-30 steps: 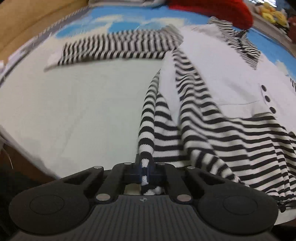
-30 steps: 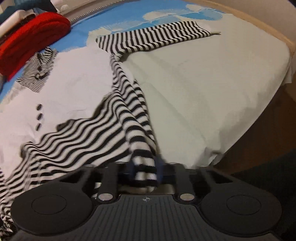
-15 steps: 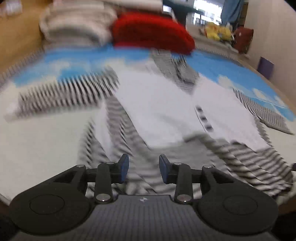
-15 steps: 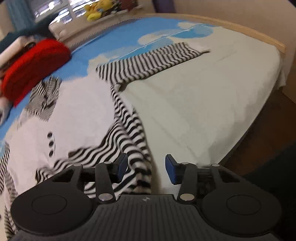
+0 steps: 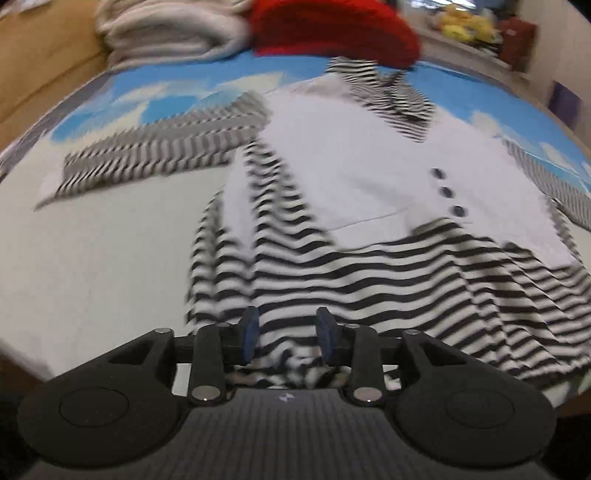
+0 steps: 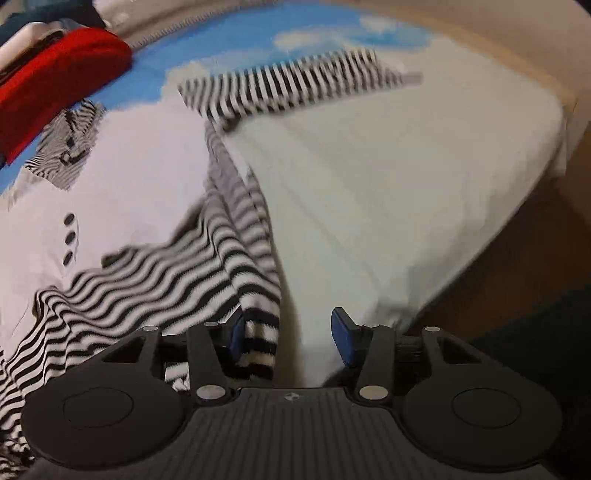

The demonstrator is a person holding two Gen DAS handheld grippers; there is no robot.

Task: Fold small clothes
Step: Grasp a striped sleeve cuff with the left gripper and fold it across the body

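Both claws released the hem, left claw [image 5: 287, 329] opening, right claw [image 6: 289, 332] spread, striped knit dress [image 5: 369, 206] flat

Both wrist cameras look steeply down, close over the black-and-white striped knit garment [image 5: 369, 266] [image 6: 155, 266], sharing its white bodice.

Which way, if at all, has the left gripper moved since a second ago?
Yes. The left gripper let go of the striped dress's hem and backed off rightward: the red garment now shows.

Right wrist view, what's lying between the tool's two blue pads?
The striped hem of the garment lies against the left pad; the rest of the gap shows bare pale sheet. The right tool is open.
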